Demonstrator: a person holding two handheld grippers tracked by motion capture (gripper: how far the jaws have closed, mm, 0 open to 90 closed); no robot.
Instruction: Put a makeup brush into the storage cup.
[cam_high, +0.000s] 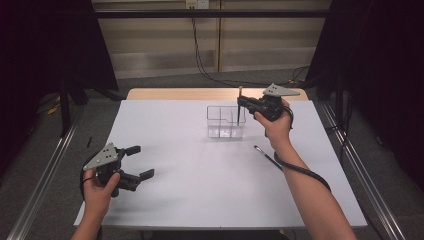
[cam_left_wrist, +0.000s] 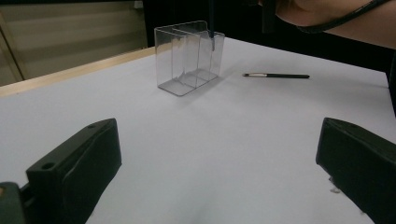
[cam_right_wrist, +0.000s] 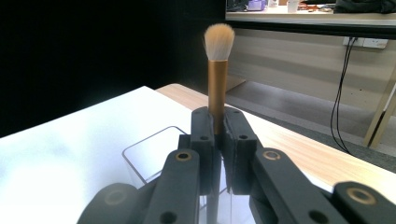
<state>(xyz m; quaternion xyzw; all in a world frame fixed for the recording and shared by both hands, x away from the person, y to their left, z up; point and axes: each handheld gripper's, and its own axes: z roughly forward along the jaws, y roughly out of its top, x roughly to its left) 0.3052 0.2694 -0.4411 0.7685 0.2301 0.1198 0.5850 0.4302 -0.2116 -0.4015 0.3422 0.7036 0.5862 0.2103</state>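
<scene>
A clear plastic organizer (cam_high: 225, 121) with compartments stands at the table's far middle. My right gripper (cam_high: 243, 103) is shut on a makeup brush (cam_right_wrist: 217, 74) with a gold ferrule and pale bristles, held upright, bristles up. The brush's dark handle (cam_left_wrist: 211, 28) dips into the organizer's (cam_left_wrist: 189, 56) right compartment; the organizer's rim (cam_right_wrist: 144, 151) lies just under the jaws. A thin dark brush (cam_high: 267, 157) lies flat on the table to the right of the organizer, also the thin brush (cam_left_wrist: 276, 75). My left gripper (cam_high: 139, 161) stands open near the front left, nothing between its jaws.
The white table top (cam_high: 200, 165) ends at a wooden strip (cam_high: 200, 93) along the far edge. Dark curtains hang at both sides, and cables run down the back wall (cam_high: 197, 55). Metal rails (cam_high: 45, 170) flank the table on the floor.
</scene>
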